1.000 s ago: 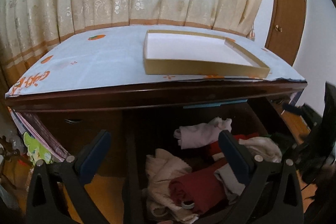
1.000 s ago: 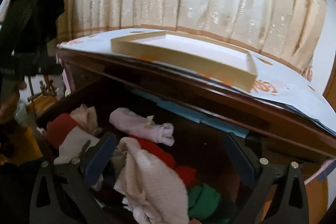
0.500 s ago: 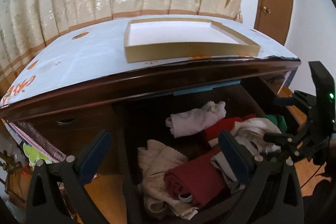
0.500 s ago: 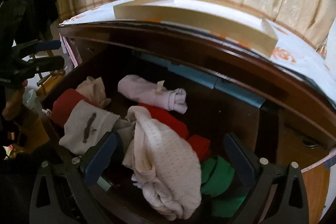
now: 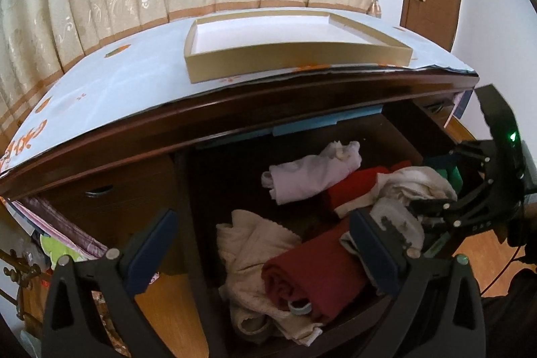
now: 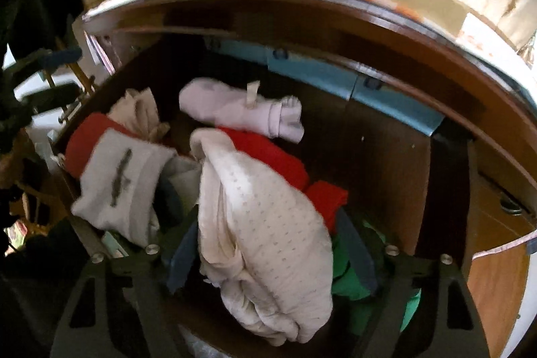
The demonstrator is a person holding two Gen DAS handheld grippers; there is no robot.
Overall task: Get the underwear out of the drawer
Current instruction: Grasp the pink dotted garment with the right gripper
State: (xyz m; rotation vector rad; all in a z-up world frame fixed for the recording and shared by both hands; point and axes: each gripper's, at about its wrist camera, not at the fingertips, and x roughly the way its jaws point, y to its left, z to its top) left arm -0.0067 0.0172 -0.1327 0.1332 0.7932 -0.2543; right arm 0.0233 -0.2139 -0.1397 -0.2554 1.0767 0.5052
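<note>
Left view: left tongs gape wide and empty over the open drawer, where the cream bundle lies at the right among other clothes. Right view: right tongs are closing around that bundle, pads not clearly pressing yet. It looks soft, light and floppy, long axis running away from the camera, so pinch the thick middle.
</note>
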